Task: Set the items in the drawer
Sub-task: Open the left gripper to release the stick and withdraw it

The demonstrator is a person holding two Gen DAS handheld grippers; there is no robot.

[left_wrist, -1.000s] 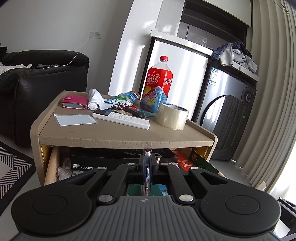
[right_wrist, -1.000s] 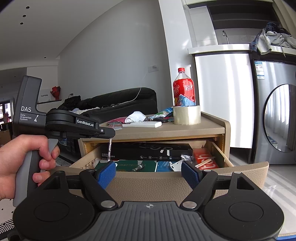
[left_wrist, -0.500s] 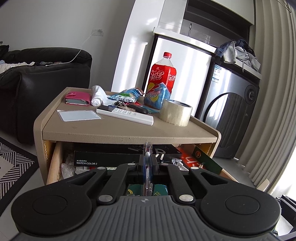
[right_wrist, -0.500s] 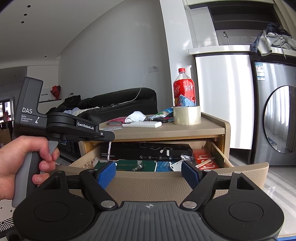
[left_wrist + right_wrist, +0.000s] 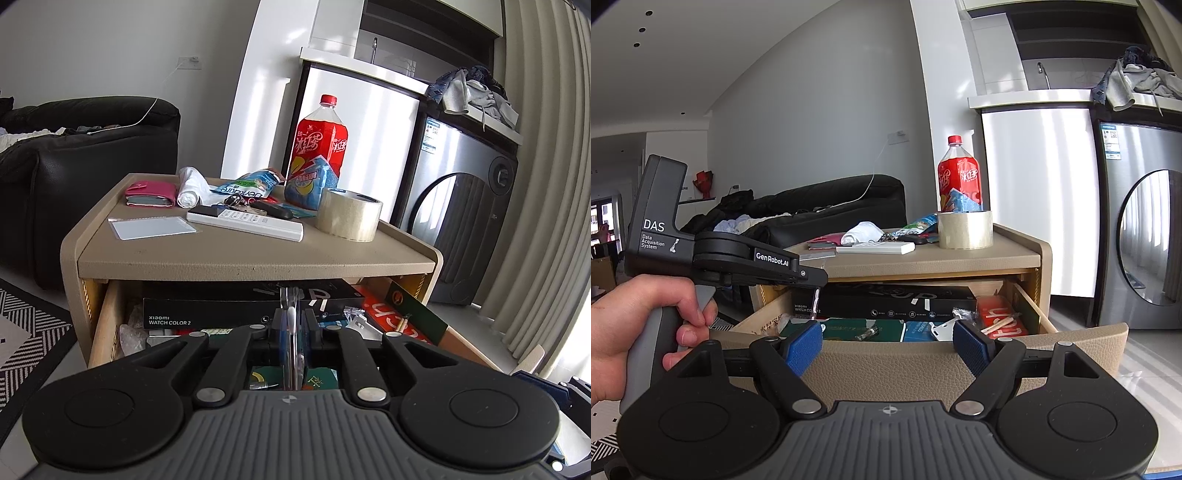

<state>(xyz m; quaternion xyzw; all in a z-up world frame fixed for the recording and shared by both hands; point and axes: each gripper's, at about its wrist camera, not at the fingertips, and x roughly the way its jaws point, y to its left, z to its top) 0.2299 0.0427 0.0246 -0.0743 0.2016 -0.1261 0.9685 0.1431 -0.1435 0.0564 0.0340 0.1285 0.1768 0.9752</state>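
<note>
The beige side table's drawer (image 5: 923, 362) is pulled open and holds a black box (image 5: 207, 314), green booklets and a red pack. My left gripper (image 5: 291, 332) is shut on a thin clear plastic piece (image 5: 290, 325) held edge-on above the drawer; it also shows in the right wrist view (image 5: 812, 280), with the clear piece (image 5: 815, 304) hanging down. My right gripper (image 5: 888, 343) is open and empty in front of the drawer's front panel. On the tabletop (image 5: 236, 254) lie a pink wallet (image 5: 151, 194), a white remote (image 5: 245, 223), a tape roll (image 5: 349, 214) and a red bottle (image 5: 319, 147).
A black sofa (image 5: 85, 166) stands left of the table. A white cabinet and a washing machine (image 5: 476, 221) stand behind and right. A clear card (image 5: 153, 227), keys and snack packets also lie on the tabletop. A patterned rug (image 5: 22, 332) lies on the floor at left.
The left gripper has risen slightly and drawn a little back over the drawer, still holding the clear piece. The right gripper has hardly moved.
</note>
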